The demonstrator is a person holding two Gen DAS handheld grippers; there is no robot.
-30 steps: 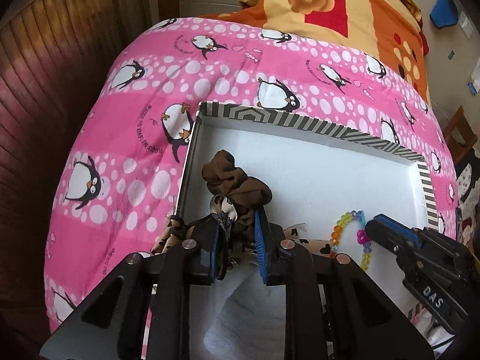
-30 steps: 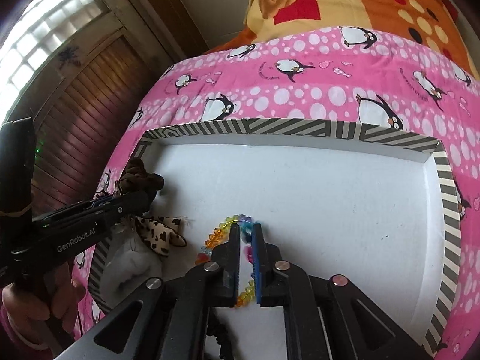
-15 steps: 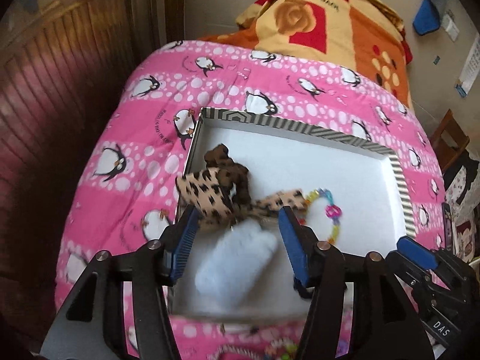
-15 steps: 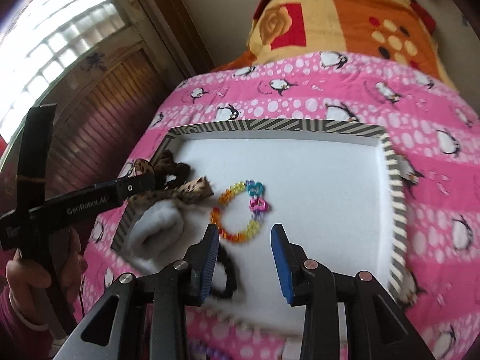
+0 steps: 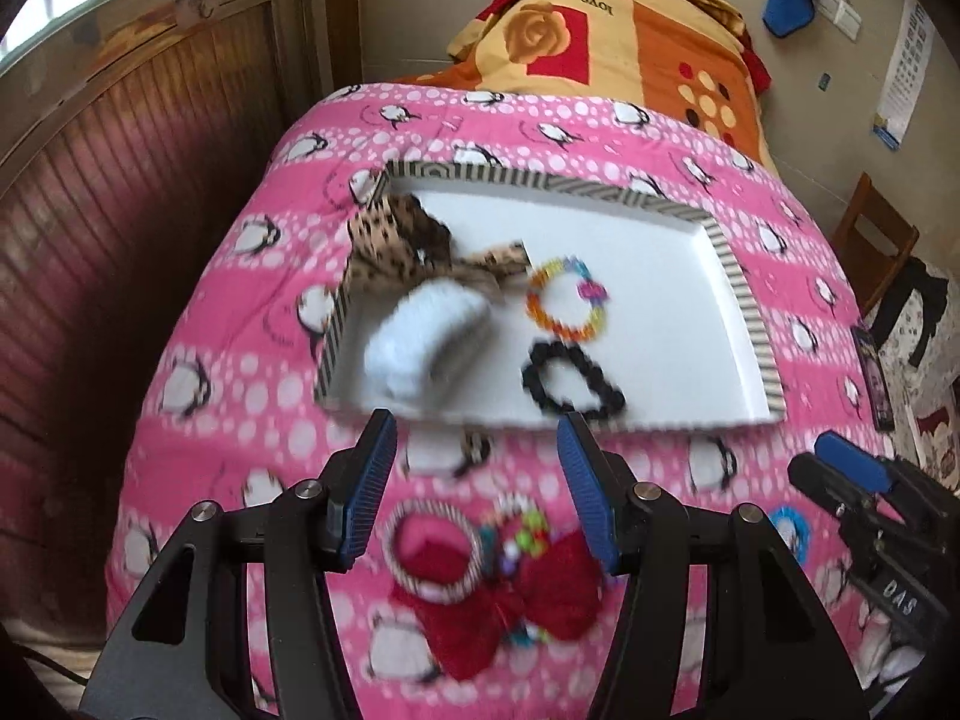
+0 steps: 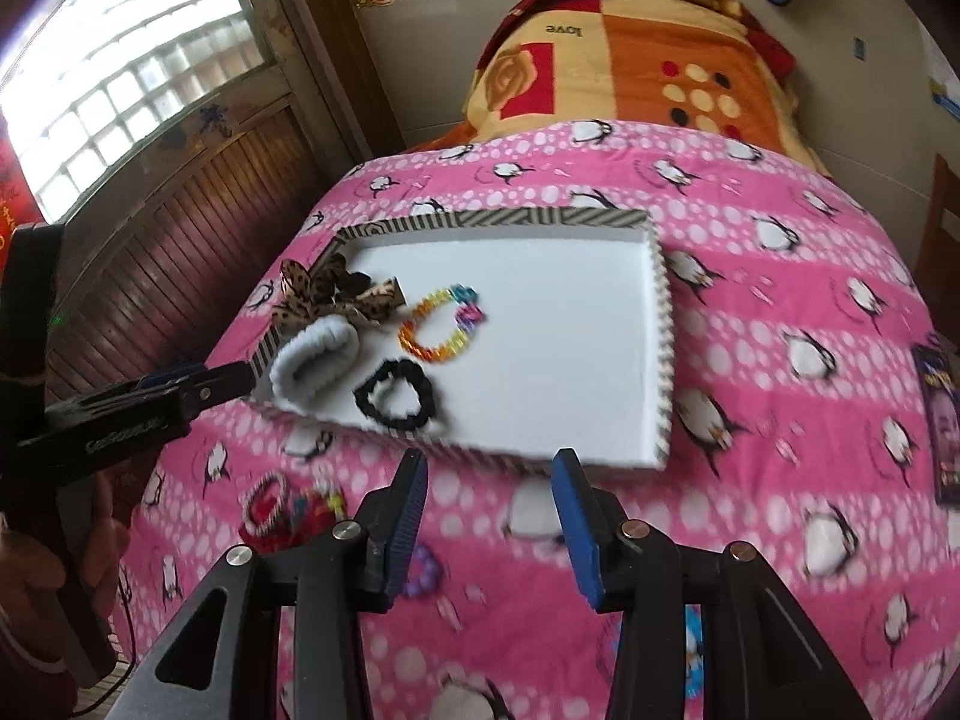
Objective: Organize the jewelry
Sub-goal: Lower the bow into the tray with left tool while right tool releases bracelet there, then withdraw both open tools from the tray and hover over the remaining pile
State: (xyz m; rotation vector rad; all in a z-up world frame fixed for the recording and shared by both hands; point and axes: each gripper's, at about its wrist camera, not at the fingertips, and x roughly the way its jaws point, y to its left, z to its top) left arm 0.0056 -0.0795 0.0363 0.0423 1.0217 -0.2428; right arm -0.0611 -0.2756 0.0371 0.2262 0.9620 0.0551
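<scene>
1. Both grippers are spread wide with nothing between their blue pads: the left gripper [image 5: 477,489] and the right gripper [image 6: 491,519] hover above the pink penguin blanket [image 5: 240,360].
2. Just below and ahead of the left gripper, loose on the blanket, lie a striped round hair tie [image 5: 433,552], a red bow [image 5: 516,606] and some blurred colourful beads [image 5: 525,525].
3. Beyond the fingertips sits the white tray [image 5: 744,324] with a striped rim.
4. Inside it, nearest, lie a black scrunchie [image 5: 570,381] and a white fluffy band [image 5: 426,336].
5. Further in are the rainbow bead bracelet [image 5: 567,300] and a leopard-print bow [image 5: 408,240] against the tray's left wall.
6. Farthest off, an orange floral blanket [image 5: 630,42] is heaped.
</scene>
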